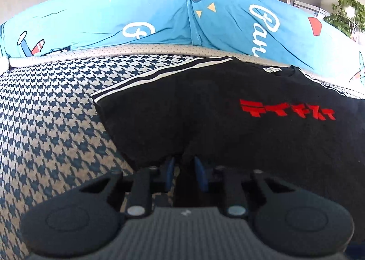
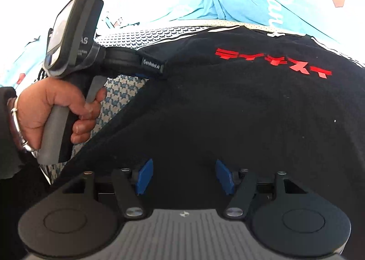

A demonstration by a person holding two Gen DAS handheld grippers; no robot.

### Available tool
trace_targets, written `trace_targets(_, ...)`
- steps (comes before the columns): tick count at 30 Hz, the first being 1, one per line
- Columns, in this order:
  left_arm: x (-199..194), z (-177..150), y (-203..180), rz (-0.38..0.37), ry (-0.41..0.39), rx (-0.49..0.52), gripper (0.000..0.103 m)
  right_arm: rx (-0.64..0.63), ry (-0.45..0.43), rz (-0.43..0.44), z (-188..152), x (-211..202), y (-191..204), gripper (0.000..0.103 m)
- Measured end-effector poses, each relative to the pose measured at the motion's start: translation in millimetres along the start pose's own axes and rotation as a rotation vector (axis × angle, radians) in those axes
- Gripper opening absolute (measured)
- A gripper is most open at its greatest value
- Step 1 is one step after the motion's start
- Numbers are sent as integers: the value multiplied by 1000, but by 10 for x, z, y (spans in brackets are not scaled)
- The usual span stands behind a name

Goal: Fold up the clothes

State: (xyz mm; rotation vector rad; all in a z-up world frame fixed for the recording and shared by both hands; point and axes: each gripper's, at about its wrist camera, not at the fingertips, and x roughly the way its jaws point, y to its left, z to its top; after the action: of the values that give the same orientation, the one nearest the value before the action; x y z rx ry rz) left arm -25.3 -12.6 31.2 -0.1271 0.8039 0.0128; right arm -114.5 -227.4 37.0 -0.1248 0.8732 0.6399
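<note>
My left gripper [image 1: 184,173] has its blue pads [image 1: 170,174] drawn close together, pinching a raised fold at the near hem of the black T-shirt [image 1: 205,123]. In the right wrist view the person's hand [image 2: 57,114] wraps its grey handle, the tool angled downward. My right gripper [image 2: 183,176] stands about half open, blue pads [image 2: 143,176] apart and clear of cloth, hovering over the shirt's lower edge. The shirt is soft, matte knit with a red print [image 1: 287,111] and white sleeve stripes [image 1: 164,75]. It lies flat ahead of both grippers on a houndstooth woven bed cover [image 1: 45,127]. Beyond it sit smooth blue printed pillows [image 1: 114,20].
</note>
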Motion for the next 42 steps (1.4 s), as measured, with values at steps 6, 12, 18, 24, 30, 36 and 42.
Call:
trace_targets(6, -187, 95, 313, -49, -14, -100, 36, -52, 6, -6, -20, 11, 55, 72)
trace_targets(12, -148, 265, 683, 8, -26, -175, 40, -46, 14, -6, 5, 17, 85, 78)
trace_targets(18, 81, 361, 845, -13, 3, -218, 44, -79, 15, -16, -10, 49, 153, 84)
trace_targets(24, 310, 449, 984, 10, 8, -248, 54, -105, 13, -19, -26, 67, 179, 87)
trace_targets(30, 432, 563, 1043, -21, 1, -248, 59, -117, 11, -29, -23, 89, 192, 89)
trace_targets(36, 497, 610, 1029, -15, -17, -222, 39, -118, 14, -38, 0, 115, 213, 93)
trace_targets(42, 497, 619, 998, 27, -37, -214, 16, -116, 11, -43, 26, 139, 216, 93)
